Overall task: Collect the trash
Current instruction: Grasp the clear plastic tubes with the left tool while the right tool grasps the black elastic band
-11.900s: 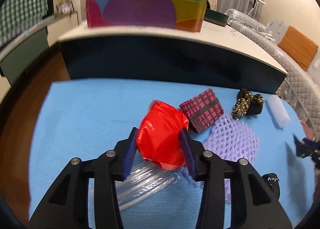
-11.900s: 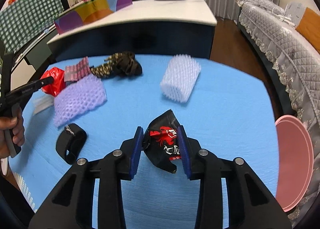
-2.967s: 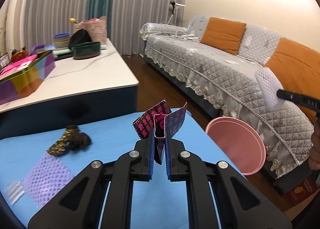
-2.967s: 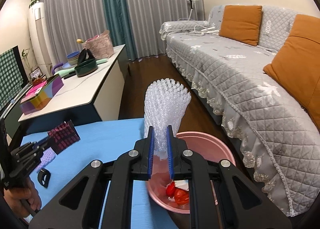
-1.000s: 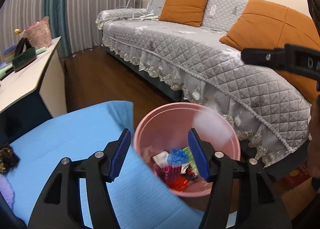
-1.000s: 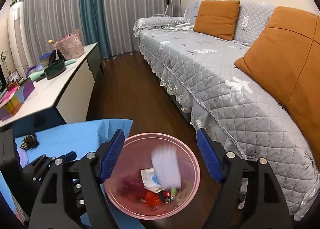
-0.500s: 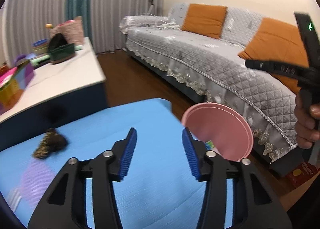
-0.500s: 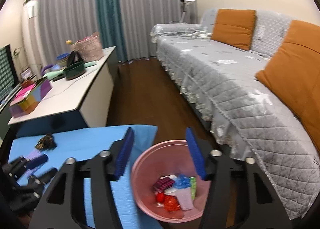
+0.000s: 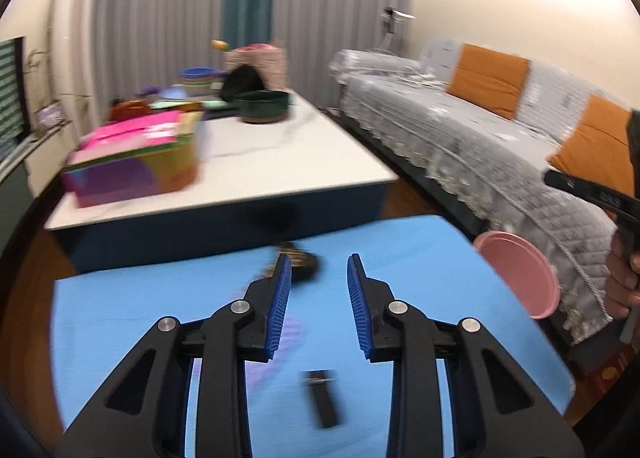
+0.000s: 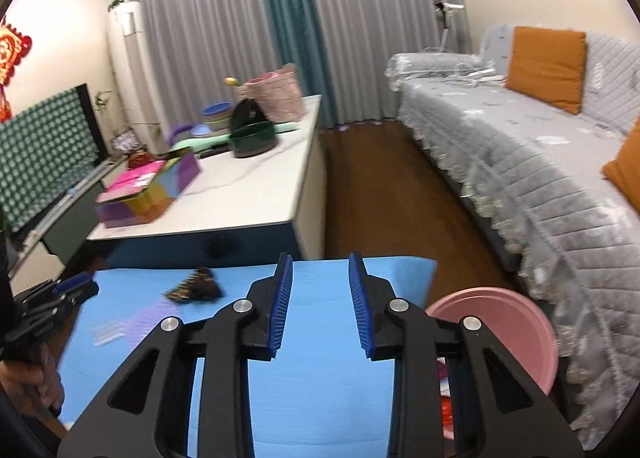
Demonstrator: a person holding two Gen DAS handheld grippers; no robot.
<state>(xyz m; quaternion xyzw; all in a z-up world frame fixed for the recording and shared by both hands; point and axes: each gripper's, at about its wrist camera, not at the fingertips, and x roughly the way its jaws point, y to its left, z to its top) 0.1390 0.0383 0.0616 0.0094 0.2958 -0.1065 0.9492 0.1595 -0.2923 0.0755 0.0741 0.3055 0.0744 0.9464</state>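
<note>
Hovered above the blue mat (image 9: 400, 242) with the left gripper (image 9: 316, 290) and right gripper (image 10: 320, 290) both bare, jaws just narrowed to a partial gap and pinching nothing. Lay scattered on the mat, well apart from the pink bin (image 10: 500, 322) at its far corner: a dark patterned scrap (image 9: 304, 262), a black band (image 9: 322, 398), a lilac foam net (image 9: 288, 330) and a clear strip (image 10: 106, 332), all blurred. Risked, with the gap so slim, shoving the band or the scrap aside instead of straddling it, or knocking one gripper against the other over the same piece.
</note>
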